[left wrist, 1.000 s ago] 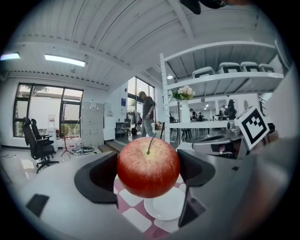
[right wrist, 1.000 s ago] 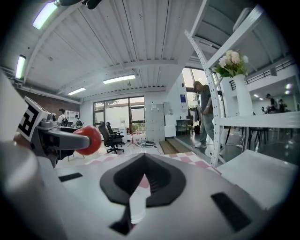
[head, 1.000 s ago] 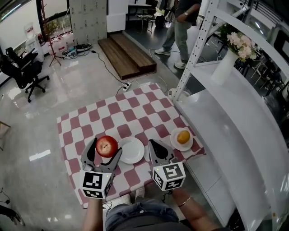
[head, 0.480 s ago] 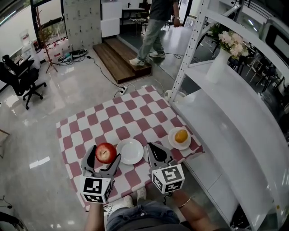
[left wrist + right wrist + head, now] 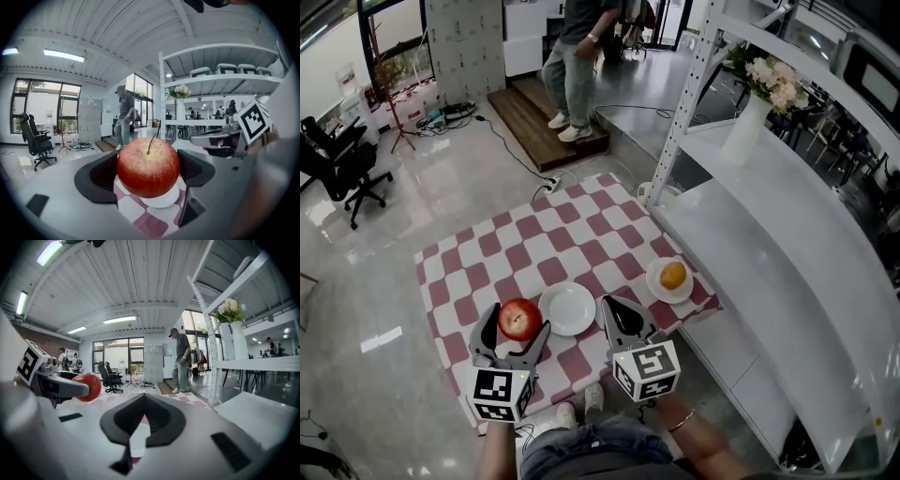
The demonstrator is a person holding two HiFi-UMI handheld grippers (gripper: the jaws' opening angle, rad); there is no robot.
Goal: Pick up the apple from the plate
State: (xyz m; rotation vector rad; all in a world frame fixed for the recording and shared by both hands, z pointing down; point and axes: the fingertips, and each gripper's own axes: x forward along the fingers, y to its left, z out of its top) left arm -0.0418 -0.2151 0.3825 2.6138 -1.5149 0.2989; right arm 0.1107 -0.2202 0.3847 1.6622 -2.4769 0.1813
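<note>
A red apple (image 5: 518, 319) (image 5: 148, 167) is clamped between the black jaws of my left gripper (image 5: 515, 328) (image 5: 148, 171), held above the checkered table, left of an empty white plate (image 5: 567, 307) (image 5: 161, 199). In the right gripper view the apple (image 5: 88, 386) shows at the left. My right gripper (image 5: 622, 317) (image 5: 140, 420) hovers just right of the plate, its jaws closed together with nothing in them.
A red-and-white checkered cloth (image 5: 516, 244) covers the low table. A second plate (image 5: 670, 284) with an orange (image 5: 673, 275) sits at the table's right edge beside a white shelf unit (image 5: 769, 253). A person (image 5: 572, 56) walks at the back by a wooden step.
The apple stays gripped in my left gripper, left of the plate. Both grippers hold roughly the same places. The person in the background has walked leftward.
</note>
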